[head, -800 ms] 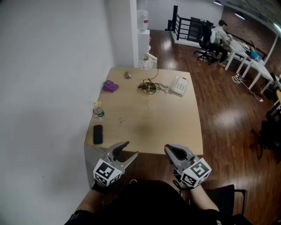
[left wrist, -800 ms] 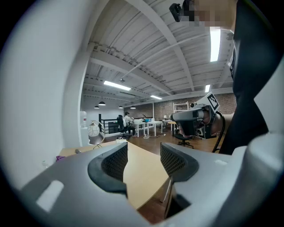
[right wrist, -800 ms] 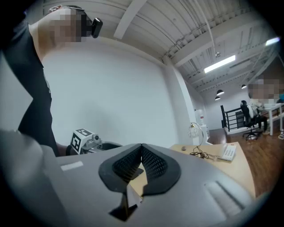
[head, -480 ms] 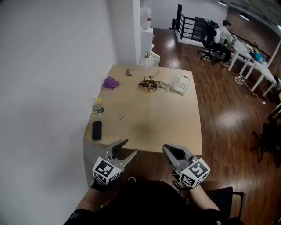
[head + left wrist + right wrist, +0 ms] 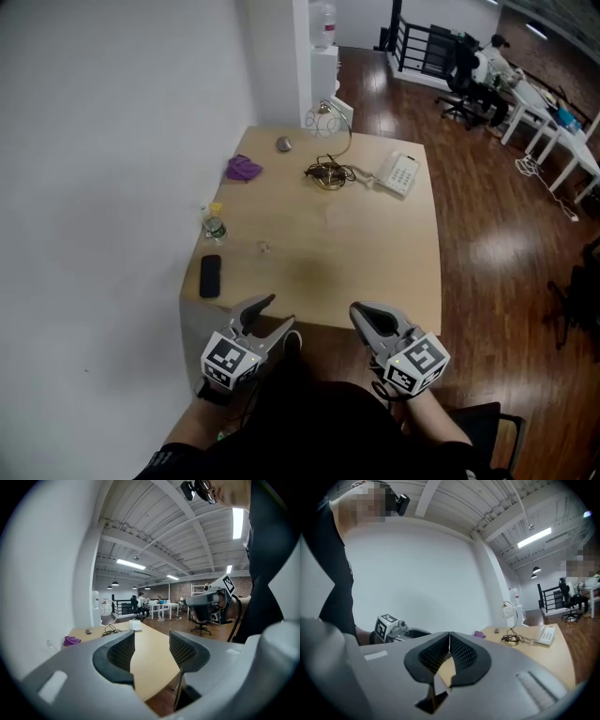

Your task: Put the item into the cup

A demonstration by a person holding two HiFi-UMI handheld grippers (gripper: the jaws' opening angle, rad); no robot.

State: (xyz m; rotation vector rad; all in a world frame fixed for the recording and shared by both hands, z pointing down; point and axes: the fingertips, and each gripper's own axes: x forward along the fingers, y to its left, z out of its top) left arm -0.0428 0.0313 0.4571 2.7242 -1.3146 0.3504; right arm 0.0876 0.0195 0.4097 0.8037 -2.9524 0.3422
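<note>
Both grippers were held low in front of the person, just off the near edge of the tabletop (image 5: pixel 356 267), w/ neither touching it. The left gripper (image 5: pixel 278 312) sat by the near-left corner w/ jaws spread wide; btwn them the left gripper view showed only bare tabletop, so nothing held. The right gripper (image 5: pixel 362 316) sat further right along the same edge. Its jaws were pressed together, pads meeting in the right gripper view, w/ nothing caught btwn them.

A small clear thing (image 5: pixel 263 247), poss. the cup but too small to tell, stood alone on the left half of the tabletop, well apart from both grippers. The item could not be picked out w/ certainty.

Along the left edge lay a black phone (image 5: pixel 210 276) nearest the person. A bottle (image 5: pixel 214 226) stood beyond it w/ a yellow bit just behind. Toward the far side were a purple cloth (image 5: pixel 243 169) and a small grey object (image 5: pixel 283 143). A tangle of cable (image 5: pixel 328 175) sat next to them at the foot of a wire-globe lamp (image 5: pixel 325 120). A white desk phone (image 5: pixel 400 173) lay to the right of the tangle.
</note>
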